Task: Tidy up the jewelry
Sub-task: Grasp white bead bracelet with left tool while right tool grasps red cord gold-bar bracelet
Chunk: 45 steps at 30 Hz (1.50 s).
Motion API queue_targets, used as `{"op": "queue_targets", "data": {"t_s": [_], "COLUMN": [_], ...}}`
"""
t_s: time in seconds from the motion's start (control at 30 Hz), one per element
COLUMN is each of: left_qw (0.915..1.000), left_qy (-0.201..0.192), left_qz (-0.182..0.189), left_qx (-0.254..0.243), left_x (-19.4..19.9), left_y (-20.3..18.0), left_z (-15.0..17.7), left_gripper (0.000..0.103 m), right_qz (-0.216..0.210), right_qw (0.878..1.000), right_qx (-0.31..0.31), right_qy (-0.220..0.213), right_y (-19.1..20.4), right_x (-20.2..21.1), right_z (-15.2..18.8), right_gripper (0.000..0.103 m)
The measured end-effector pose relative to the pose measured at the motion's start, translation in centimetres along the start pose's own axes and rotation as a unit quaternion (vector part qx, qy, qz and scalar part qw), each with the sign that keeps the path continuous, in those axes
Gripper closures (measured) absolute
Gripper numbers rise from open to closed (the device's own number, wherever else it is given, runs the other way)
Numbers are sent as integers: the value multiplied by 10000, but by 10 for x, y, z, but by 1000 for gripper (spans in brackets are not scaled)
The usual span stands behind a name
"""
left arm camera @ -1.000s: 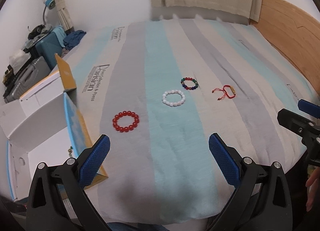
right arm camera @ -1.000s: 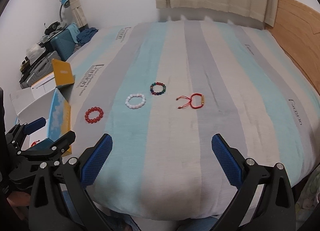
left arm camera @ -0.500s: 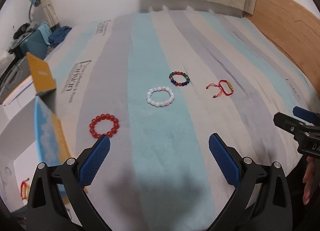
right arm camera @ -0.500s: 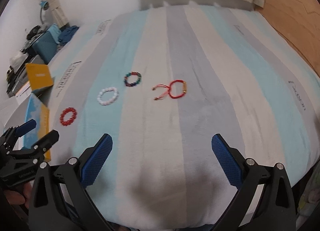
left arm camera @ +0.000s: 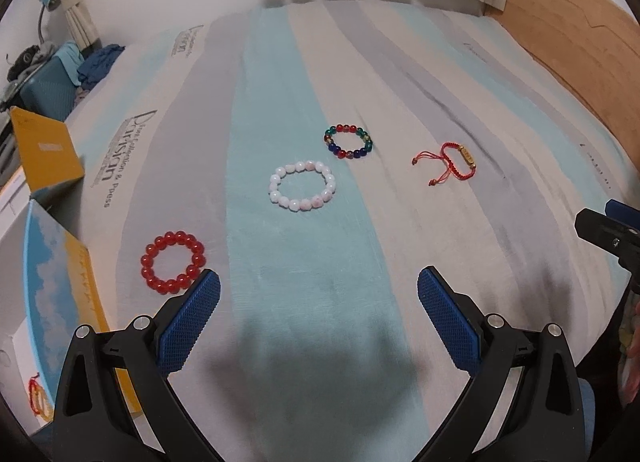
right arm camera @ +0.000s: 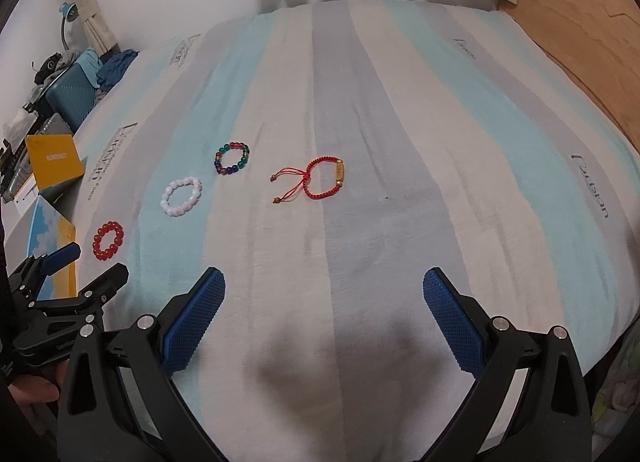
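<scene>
Several bracelets lie in a row on the striped bedspread (left arm camera: 304, 62). A red bead bracelet (left arm camera: 173, 263) lies just ahead of my left gripper's (left arm camera: 318, 314) left fingertip. Beyond it are a white bead bracelet (left arm camera: 302, 191), a multicoloured bead bracelet (left arm camera: 348, 141) and a red cord bracelet (left arm camera: 454, 163) with a gold bead. Both grippers are open with nothing between the jaws. My right gripper (right arm camera: 324, 314) hovers over the bed's near side, with the red cord bracelet (right arm camera: 320, 179) ahead of it. The left gripper (right arm camera: 68, 282) also shows at the lower left of the right wrist view.
An open box (left arm camera: 60, 294) with blue and yellow sides stands at the bed's left edge; another red cord bracelet (left arm camera: 38, 402) lies inside it. A yellow flap (left arm camera: 46, 154) rises behind it. Luggage and clothes (right arm camera: 76, 78) crowd the far left. A wooden headboard (right arm camera: 580, 22) borders the right.
Both grippers have moved forward and lower over the bed, so the bracelets appear closer. The red bead bracelet now lies right by the left gripper's left fingertip. Both stayed open.
</scene>
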State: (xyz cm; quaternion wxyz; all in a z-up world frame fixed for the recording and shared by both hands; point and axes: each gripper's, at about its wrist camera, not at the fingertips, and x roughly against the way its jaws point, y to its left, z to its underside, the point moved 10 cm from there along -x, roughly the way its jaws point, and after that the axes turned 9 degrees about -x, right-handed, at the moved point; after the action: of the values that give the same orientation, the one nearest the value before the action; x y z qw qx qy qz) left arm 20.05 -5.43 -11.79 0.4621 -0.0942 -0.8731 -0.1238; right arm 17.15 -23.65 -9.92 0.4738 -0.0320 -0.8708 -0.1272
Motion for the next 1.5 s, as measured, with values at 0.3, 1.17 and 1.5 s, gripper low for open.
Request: {"op": "queue_targets", "data": {"t_s": [0.3, 1.17, 1.5], "left_qw": [9999, 9993, 9987], "left_qy": [75, 170, 308], "left_qz": [58, 27, 36], "left_qx": [-43, 339, 396], "left_x": [-27, -119, -146], "left_y": [-6, 49, 65], "left_z": [-12, -49, -54], "left_gripper": [6, 6, 8], "right_qz": [39, 105, 182], "right_qw": [10000, 9993, 9978], "right_qx": [-28, -4, 30], "right_qy": [45, 363, 635], "right_y": [-10, -3, 6], "right_x": [-23, -124, -173], "right_z": [-15, -59, -77], "right_gripper": [8, 8, 16]}}
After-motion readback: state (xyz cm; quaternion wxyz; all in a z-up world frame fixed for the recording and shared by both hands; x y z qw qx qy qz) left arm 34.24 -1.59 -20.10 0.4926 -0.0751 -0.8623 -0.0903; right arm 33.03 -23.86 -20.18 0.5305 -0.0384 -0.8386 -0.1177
